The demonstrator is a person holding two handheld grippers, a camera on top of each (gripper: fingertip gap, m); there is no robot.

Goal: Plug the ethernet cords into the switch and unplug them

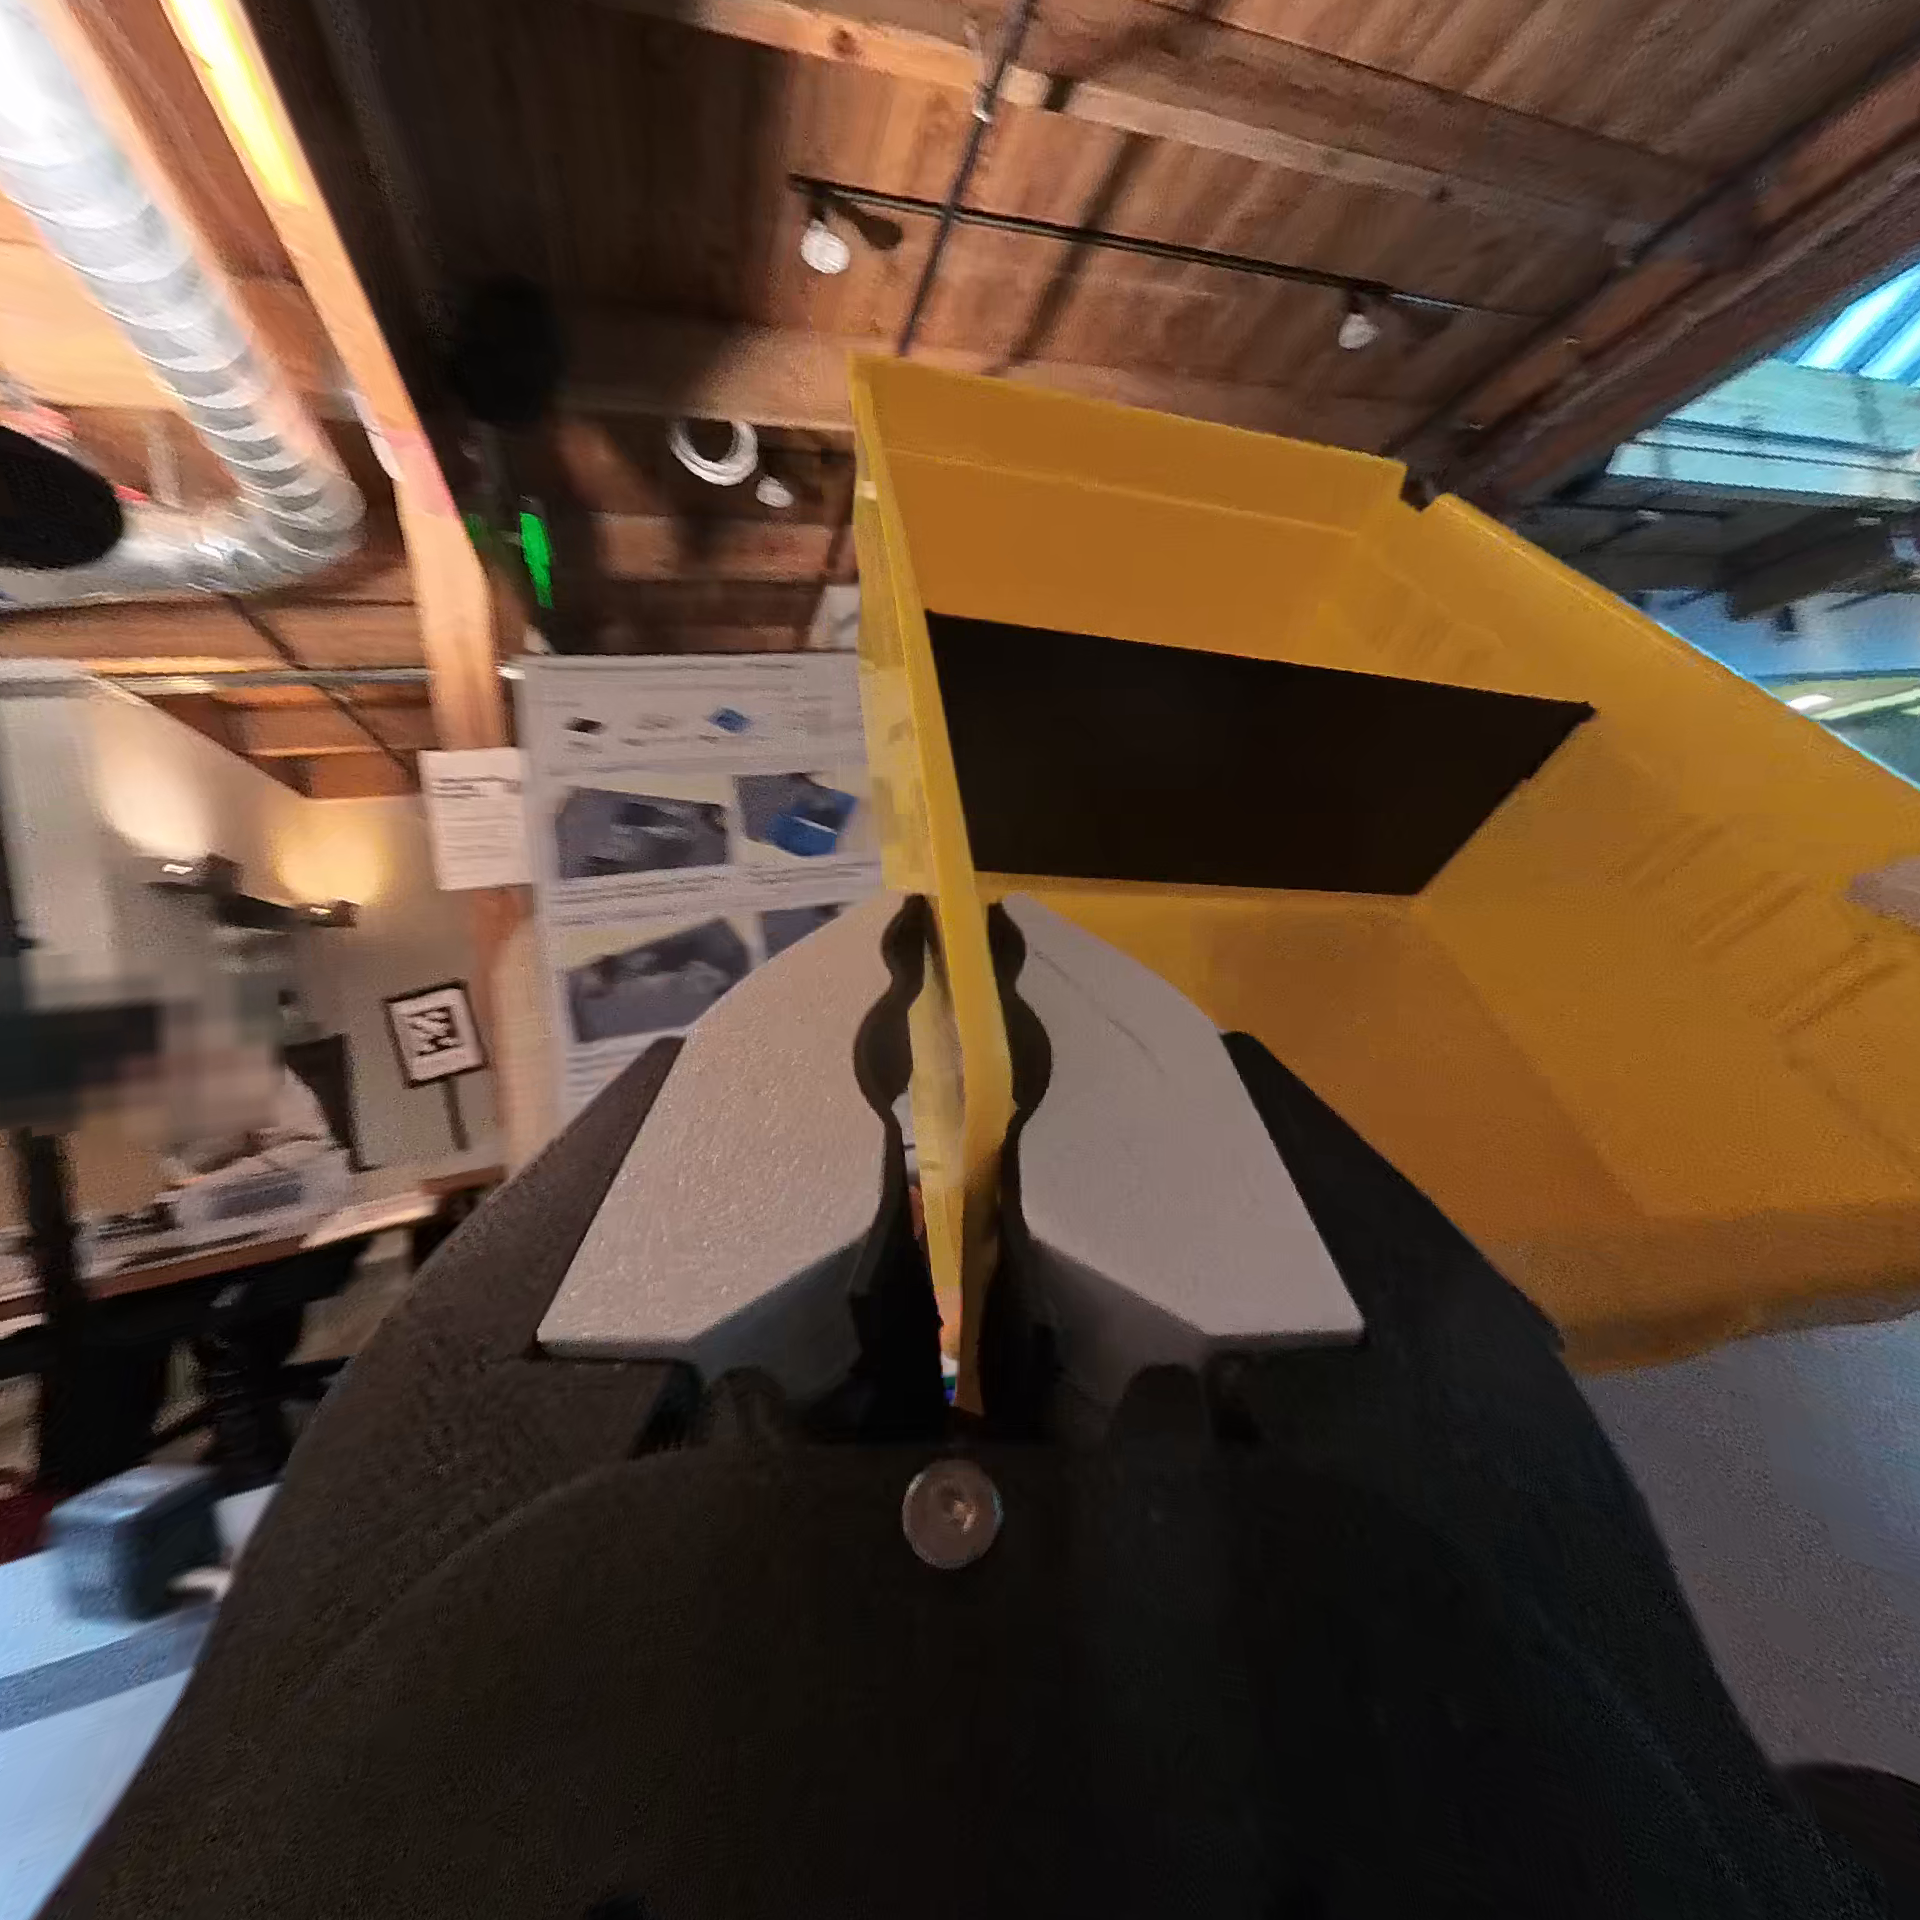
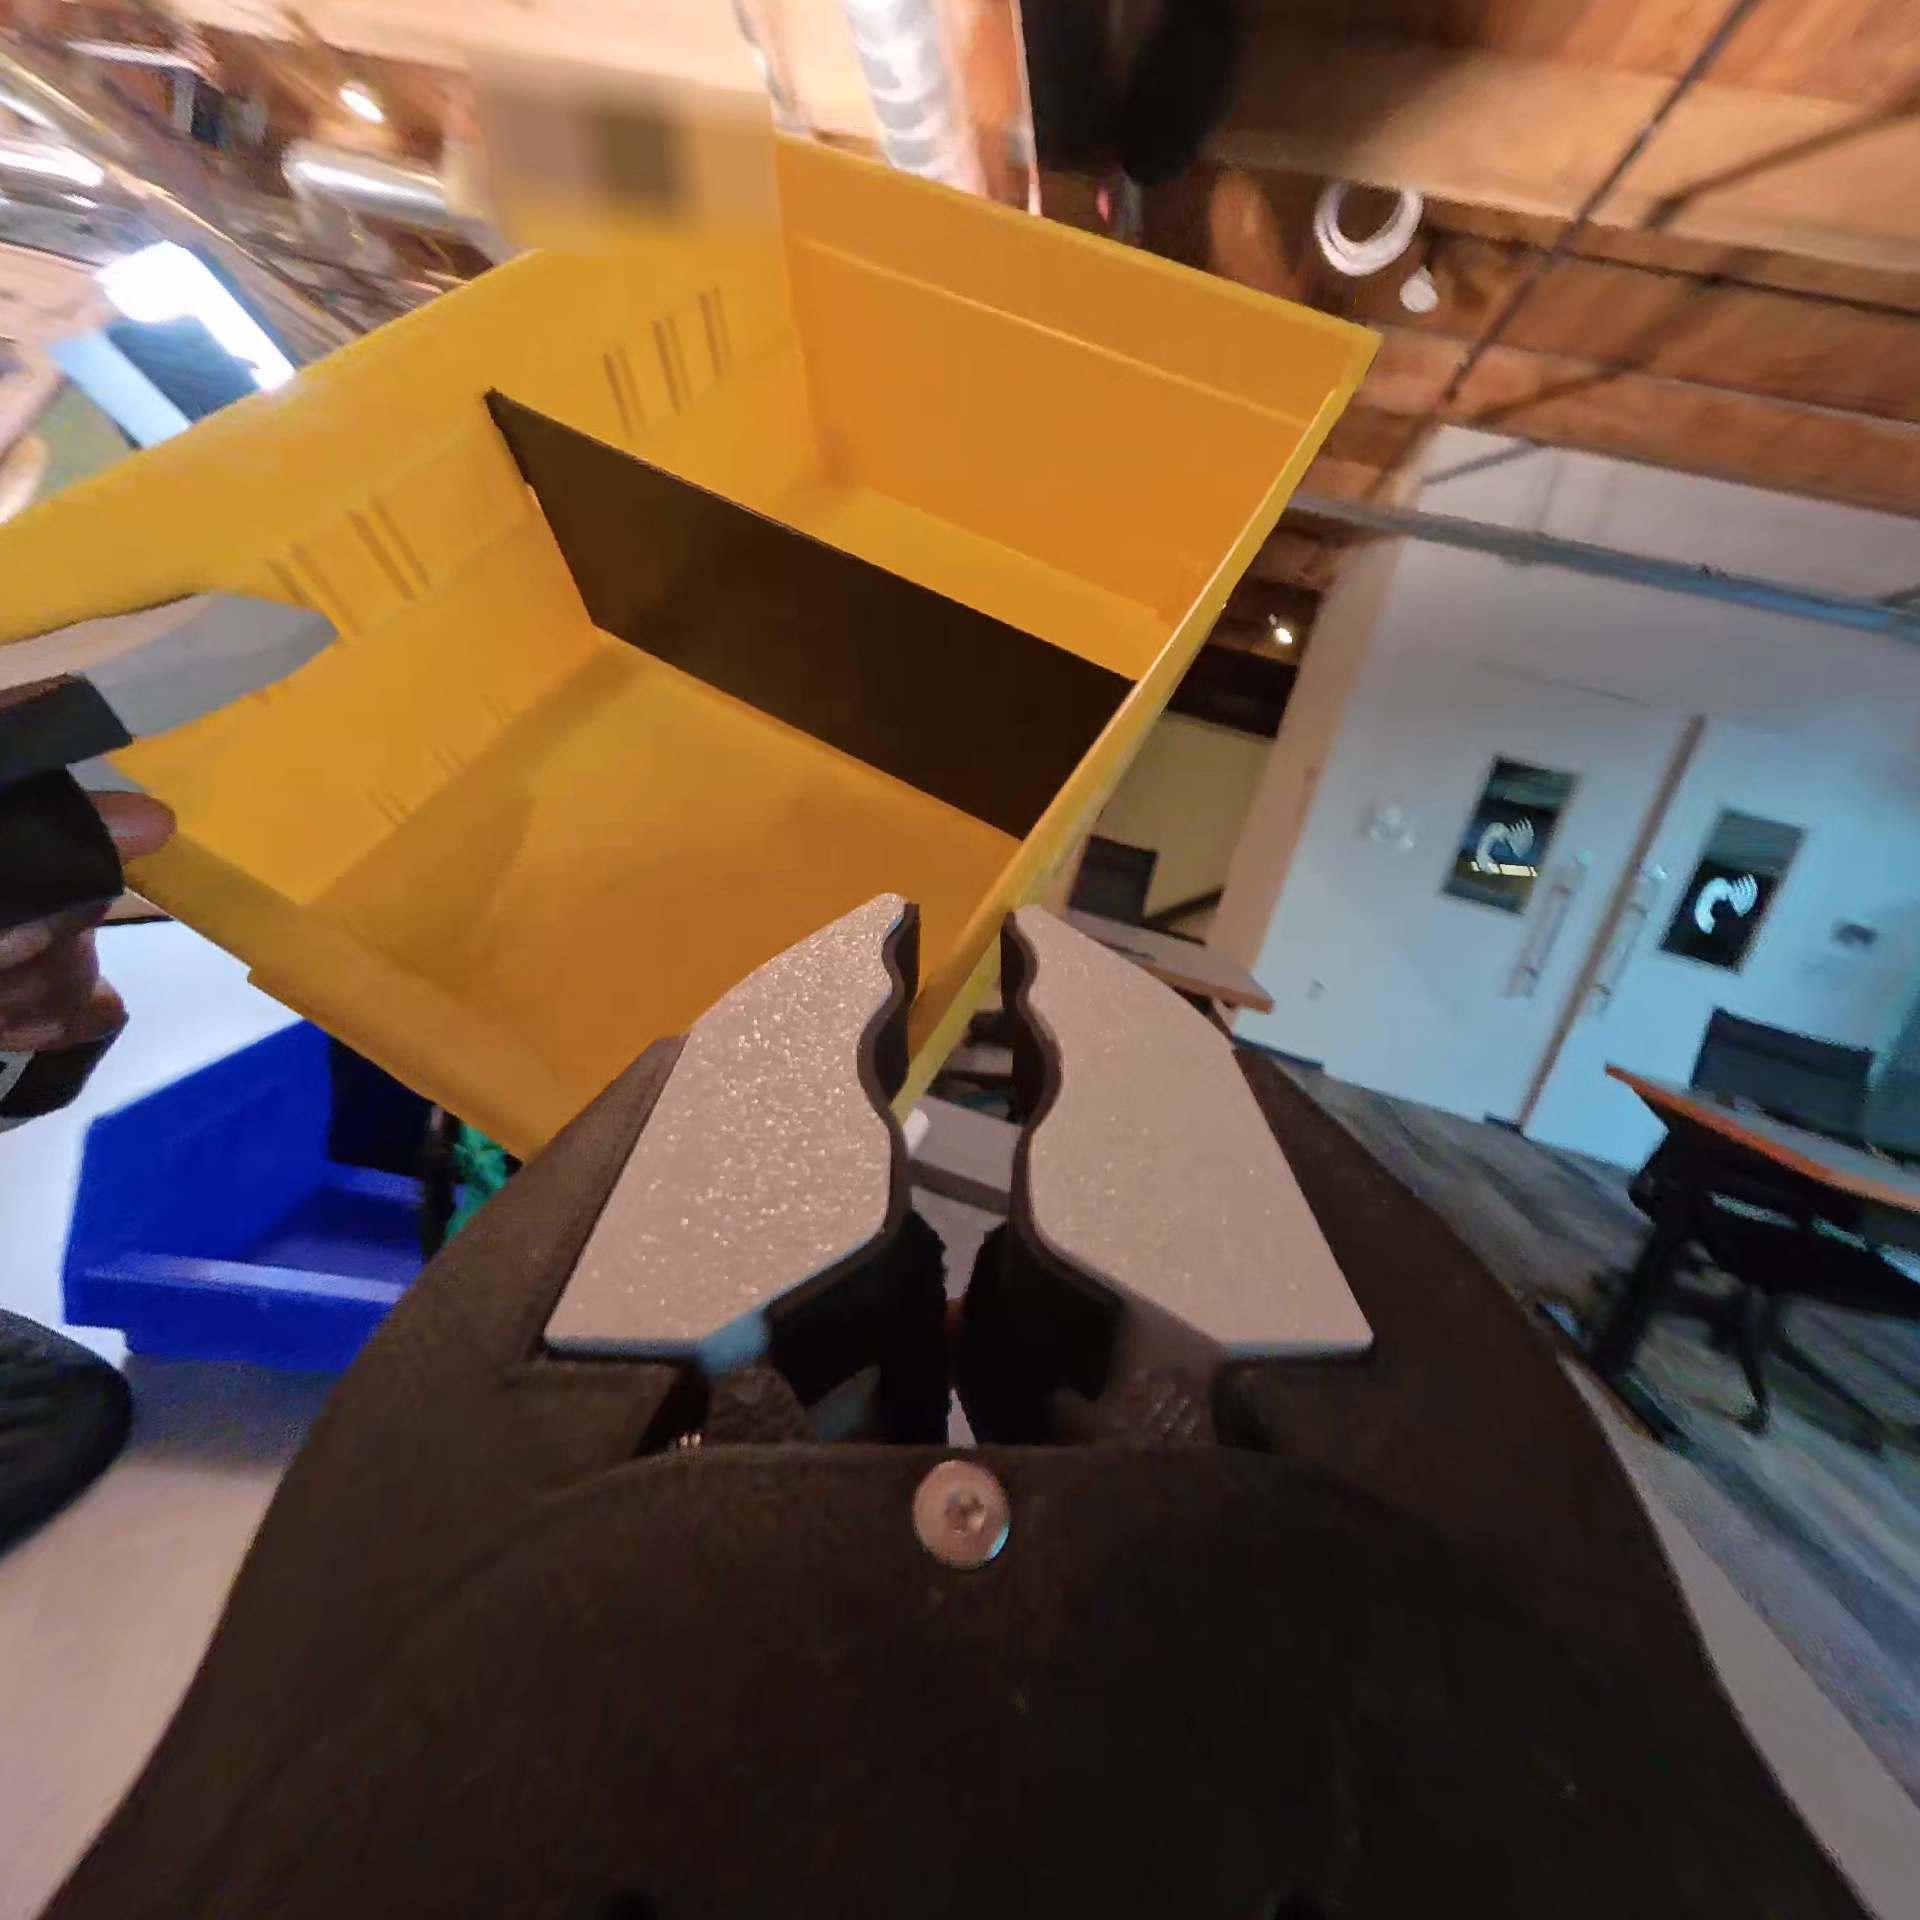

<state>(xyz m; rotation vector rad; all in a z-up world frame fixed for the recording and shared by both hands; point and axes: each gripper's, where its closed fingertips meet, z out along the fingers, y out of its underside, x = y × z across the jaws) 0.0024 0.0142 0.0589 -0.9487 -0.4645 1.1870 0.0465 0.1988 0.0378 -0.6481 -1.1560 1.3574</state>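
Both grippers clamp opposite walls of a tilted, empty yellow bin (image 2: 727, 831): the left gripper (image 1: 956, 1039) on one thin wall, the right gripper (image 2: 961, 1023) on the other. No cords or switch are visible. Uneven pull could twist the bin free, dropping it onto the blue bin (image 2: 229, 1226) below.

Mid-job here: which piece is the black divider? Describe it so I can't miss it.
Find the yellow bin that both grippers hold tilted in the air, left gripper and right gripper each on a side wall. Inside, the black divider spans wall to wall. It is the only dark panel in the all-yellow, otherwise empty interior.
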